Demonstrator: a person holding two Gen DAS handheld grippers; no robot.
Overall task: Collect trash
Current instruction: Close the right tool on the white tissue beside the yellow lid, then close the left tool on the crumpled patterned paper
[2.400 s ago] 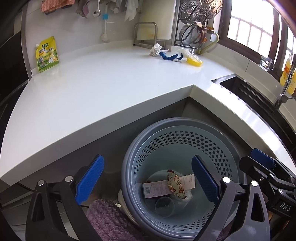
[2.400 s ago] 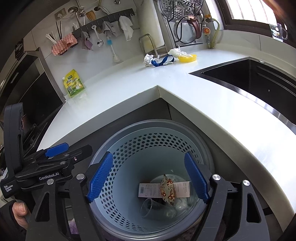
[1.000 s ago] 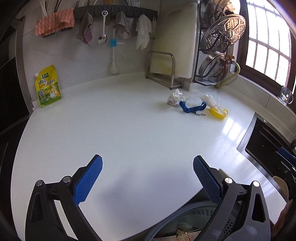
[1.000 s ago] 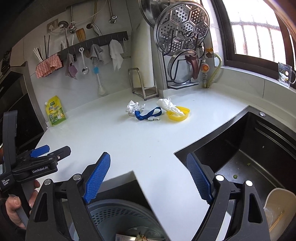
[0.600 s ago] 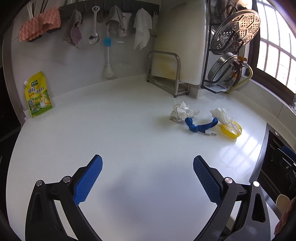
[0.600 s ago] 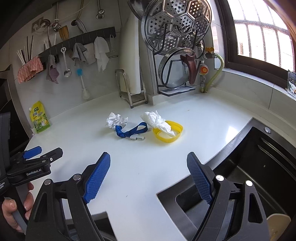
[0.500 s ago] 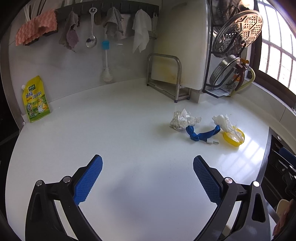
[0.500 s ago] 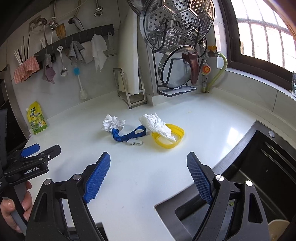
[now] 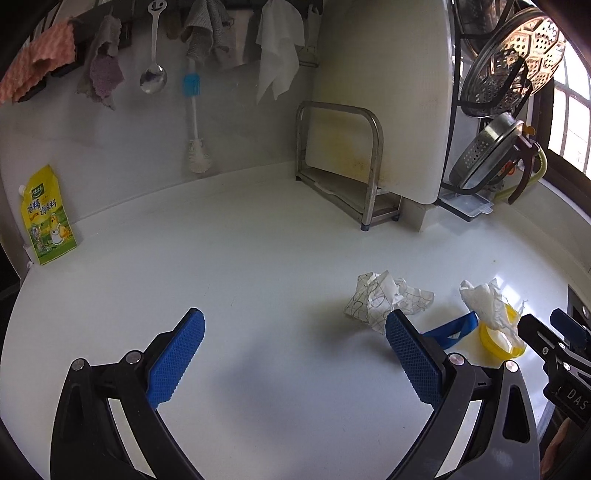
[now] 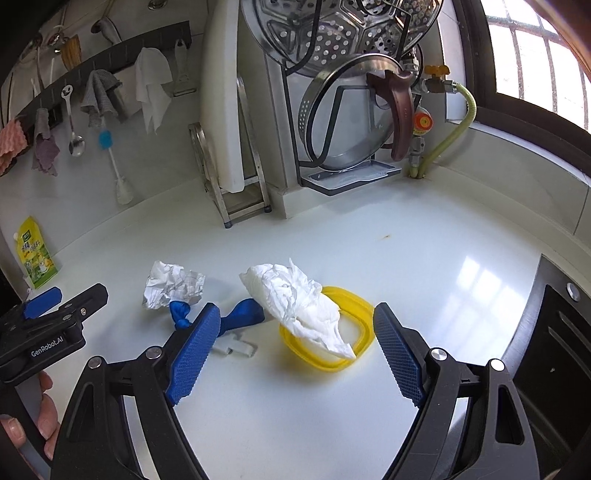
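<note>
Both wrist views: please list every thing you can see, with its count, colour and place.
Crumpled paper: one, white with thin lines, on the worktop, left of the trash group.
Strap: one, blue, knotted, with a clear clip, between paper and lid.
Tissue: one, white, lying over the lid.
Lid: one, yellow, flat on the worktop.
Pouch: one, yellow-green, leaning on the wall, far left.
Cutting board: one, white, upright in a metal rack.
Steamer tray: one, steel, in the dish rack.
Cloths, spoon, brush: hanging on the wall rail.
Sink: one, dark, far right.
Left gripper: black, blue pads, open, empty.
Right gripper: the same, open, above the lid.
</note>
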